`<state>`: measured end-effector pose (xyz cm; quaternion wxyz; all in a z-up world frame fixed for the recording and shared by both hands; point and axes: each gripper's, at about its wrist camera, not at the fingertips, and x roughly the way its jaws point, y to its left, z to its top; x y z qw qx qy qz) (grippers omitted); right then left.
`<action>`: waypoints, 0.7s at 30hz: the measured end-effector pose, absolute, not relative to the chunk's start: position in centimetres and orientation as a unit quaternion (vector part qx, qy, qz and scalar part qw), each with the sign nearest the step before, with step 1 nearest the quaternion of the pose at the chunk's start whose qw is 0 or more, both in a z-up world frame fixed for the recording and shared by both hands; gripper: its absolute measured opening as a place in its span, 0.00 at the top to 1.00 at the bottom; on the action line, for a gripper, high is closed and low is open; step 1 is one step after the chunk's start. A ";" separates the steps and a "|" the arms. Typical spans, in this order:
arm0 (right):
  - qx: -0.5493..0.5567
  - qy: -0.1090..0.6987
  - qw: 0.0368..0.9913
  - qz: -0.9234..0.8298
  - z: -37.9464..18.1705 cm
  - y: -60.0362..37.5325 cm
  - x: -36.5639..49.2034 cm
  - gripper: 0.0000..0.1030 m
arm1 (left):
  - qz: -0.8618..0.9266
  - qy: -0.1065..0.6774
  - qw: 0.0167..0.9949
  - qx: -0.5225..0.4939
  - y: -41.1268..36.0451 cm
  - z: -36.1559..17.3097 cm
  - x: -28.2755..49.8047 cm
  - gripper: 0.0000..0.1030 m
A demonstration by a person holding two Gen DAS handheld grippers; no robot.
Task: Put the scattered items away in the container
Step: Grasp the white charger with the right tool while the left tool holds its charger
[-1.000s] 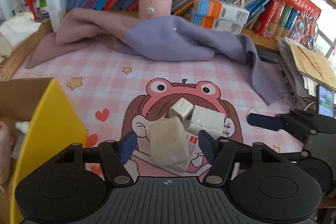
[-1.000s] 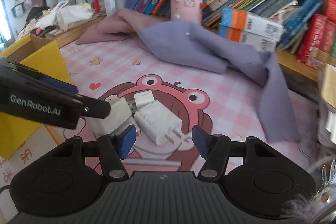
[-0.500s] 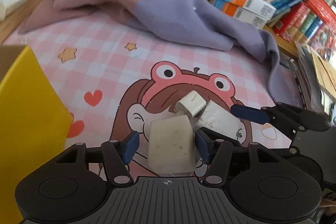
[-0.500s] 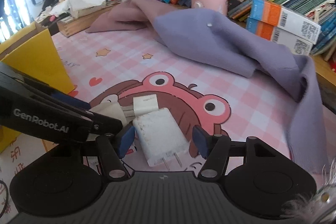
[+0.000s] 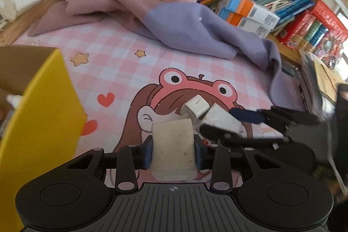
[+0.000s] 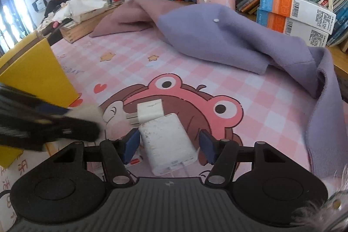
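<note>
- While the left tool (image 5: 173, 150) has just closed and clamps the grubby white block (image 5: 173, 153), a lift toward the yellow container (image 5: 41, 105) at left seems next.
- Right tool (image 6: 168, 146), jaws closing but apart, straddles the white charger (image 6: 167, 142) on the table.

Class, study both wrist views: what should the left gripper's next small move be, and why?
Probably lift. The left gripper has just been closing, and its pads now press both sides of the off-white block. The yellow box stands open to its left, so raising the block clear of the small charger comes before carrying it over.
</note>
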<state>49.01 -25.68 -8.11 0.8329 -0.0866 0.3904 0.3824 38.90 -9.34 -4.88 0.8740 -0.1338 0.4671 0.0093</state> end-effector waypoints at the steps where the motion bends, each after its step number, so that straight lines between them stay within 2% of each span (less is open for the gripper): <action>1: -0.091 0.393 0.833 0.378 -8.2 -25.6 49.1 0.52 | 0.009 0.465 0.875 -0.136 -9.2 -4.6 38.4 0.66; 6: -0.129 0.386 0.835 0.369 -8.4 -24.5 48.9 0.59 | 0.016 0.458 0.875 -0.154 -8.6 -3.7 36.4 0.66; 21: -0.146 0.372 0.848 0.349 -6.0 -26.1 44.5 0.60 | -0.001 0.418 0.897 -0.145 -9.1 -0.9 32.0 0.68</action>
